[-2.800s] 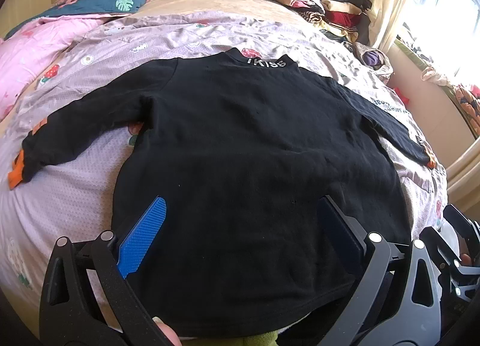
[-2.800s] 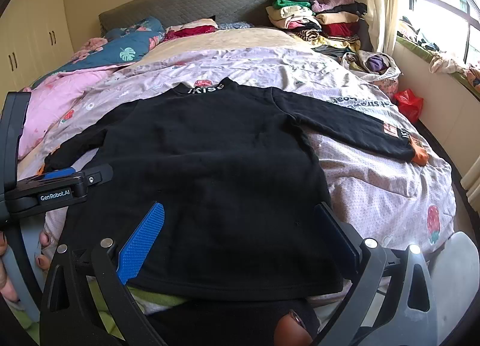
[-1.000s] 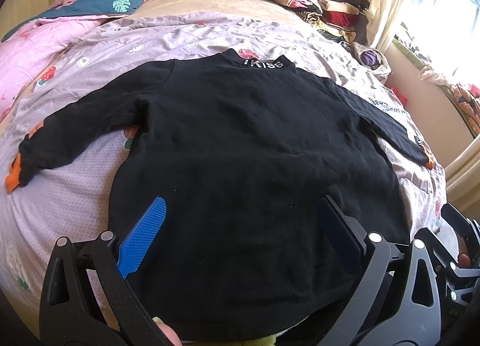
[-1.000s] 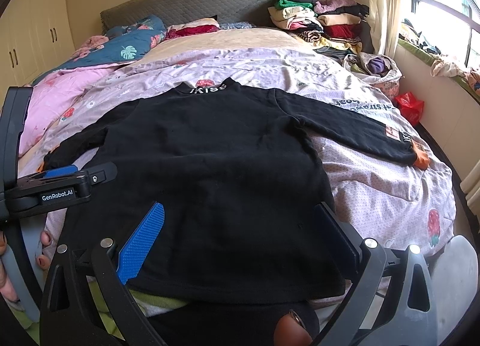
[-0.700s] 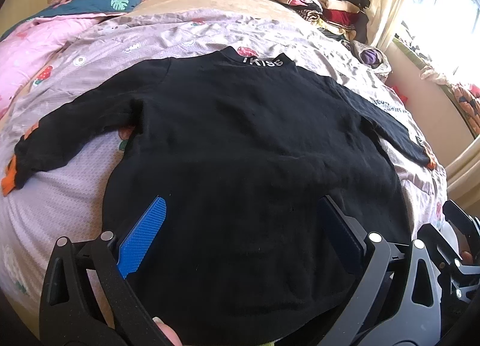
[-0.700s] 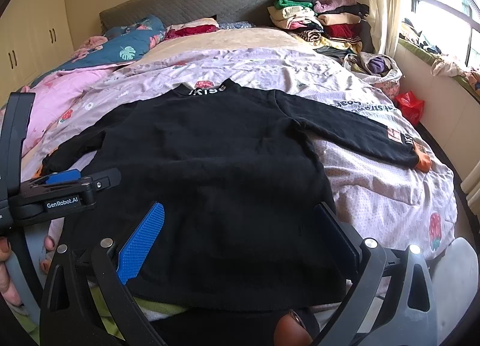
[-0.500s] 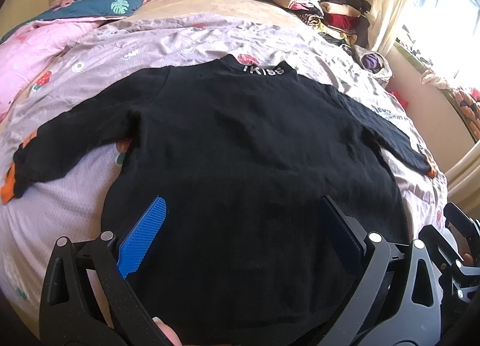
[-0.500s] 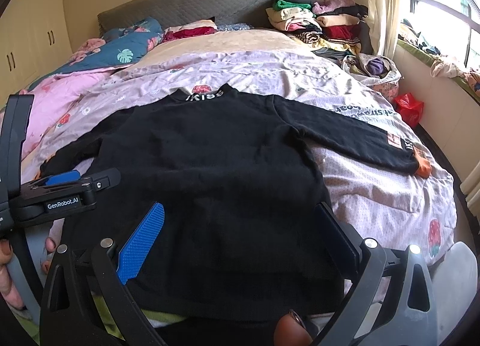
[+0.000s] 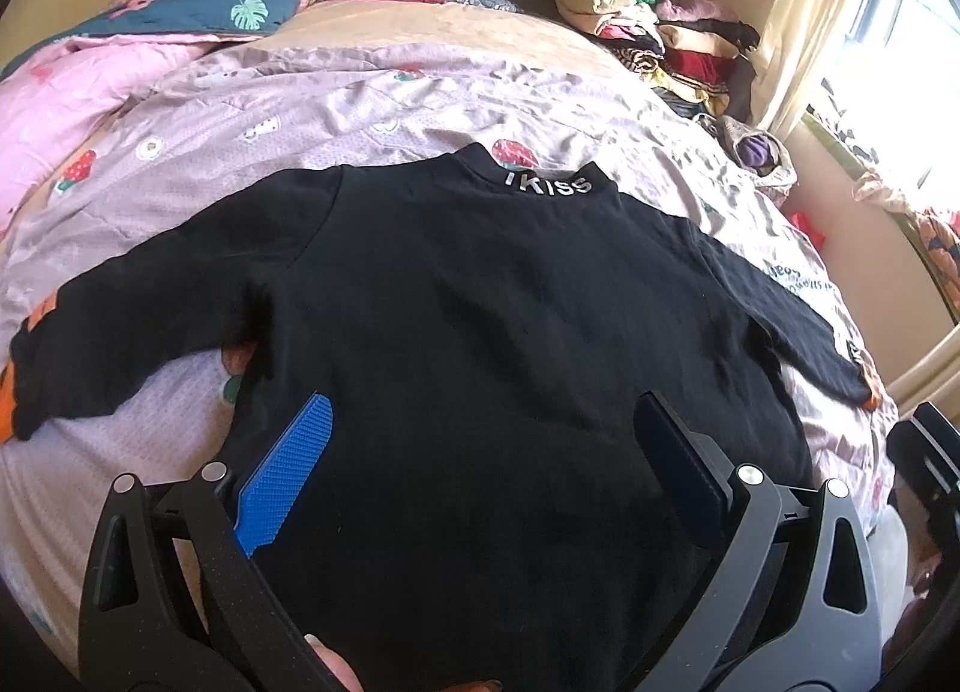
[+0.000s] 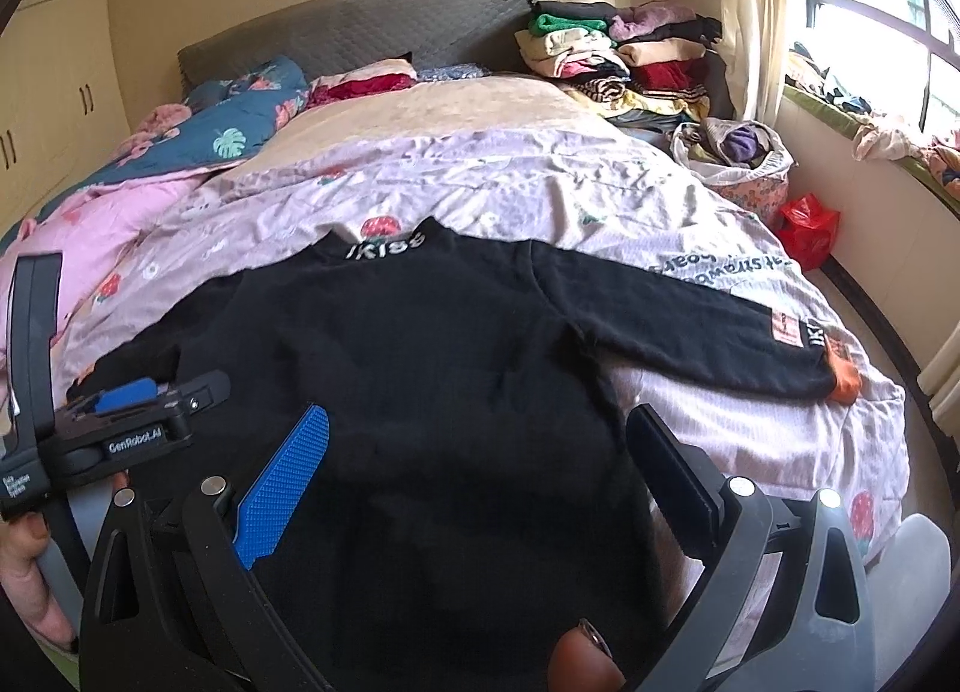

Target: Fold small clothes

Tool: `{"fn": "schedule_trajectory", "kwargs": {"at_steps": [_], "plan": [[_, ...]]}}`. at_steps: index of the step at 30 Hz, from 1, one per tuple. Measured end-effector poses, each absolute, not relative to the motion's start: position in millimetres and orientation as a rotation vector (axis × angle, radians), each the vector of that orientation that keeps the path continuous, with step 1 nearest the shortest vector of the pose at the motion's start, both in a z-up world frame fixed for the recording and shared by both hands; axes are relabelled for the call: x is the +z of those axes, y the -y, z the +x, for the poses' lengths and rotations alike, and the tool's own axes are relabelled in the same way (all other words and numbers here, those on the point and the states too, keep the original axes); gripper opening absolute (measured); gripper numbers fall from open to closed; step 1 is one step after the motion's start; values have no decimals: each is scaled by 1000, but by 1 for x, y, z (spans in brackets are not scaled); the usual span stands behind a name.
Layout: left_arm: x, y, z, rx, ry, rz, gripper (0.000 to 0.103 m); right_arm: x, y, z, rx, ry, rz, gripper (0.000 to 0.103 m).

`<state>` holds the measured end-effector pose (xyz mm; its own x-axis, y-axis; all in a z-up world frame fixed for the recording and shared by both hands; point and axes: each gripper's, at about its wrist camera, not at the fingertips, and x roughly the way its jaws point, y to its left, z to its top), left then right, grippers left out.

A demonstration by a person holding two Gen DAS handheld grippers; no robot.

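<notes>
Bed point(image 10: 540, 176) w/ lilac strawberry sheet fills both views. Black sweatshirt point(image 9: 480, 332) lies flat on it, back up, collar far, both sleeves spread out to the sides, hem nearest. No fold made yet; sleeves and body all left to do. Left gripper point(image 9: 480, 470) and right gripper point(image 10: 474, 464) hover over hem, jaws wide apart, holding nothing.

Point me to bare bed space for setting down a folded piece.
Free: the beige blanket between the black sweater collar and the headboard. Crowded: the clothes pile by the curtain, and the sweater's spread sleeves either side.
</notes>
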<state>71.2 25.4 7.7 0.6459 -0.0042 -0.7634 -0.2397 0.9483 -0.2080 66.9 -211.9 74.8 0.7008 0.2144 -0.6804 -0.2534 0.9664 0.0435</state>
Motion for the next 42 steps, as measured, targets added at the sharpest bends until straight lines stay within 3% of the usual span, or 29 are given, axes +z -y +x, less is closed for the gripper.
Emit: {"fn": "schedule_trajectory", "kwargs": {"at_steps": [20, 42], "plan": [[23, -23, 131, 149, -869, -316, 95, 114, 249, 139, 179, -700, 56, 99], [26, 47, 206, 68, -874, -284, 95, 51, 378, 187, -96, -801, 275, 99]]}}
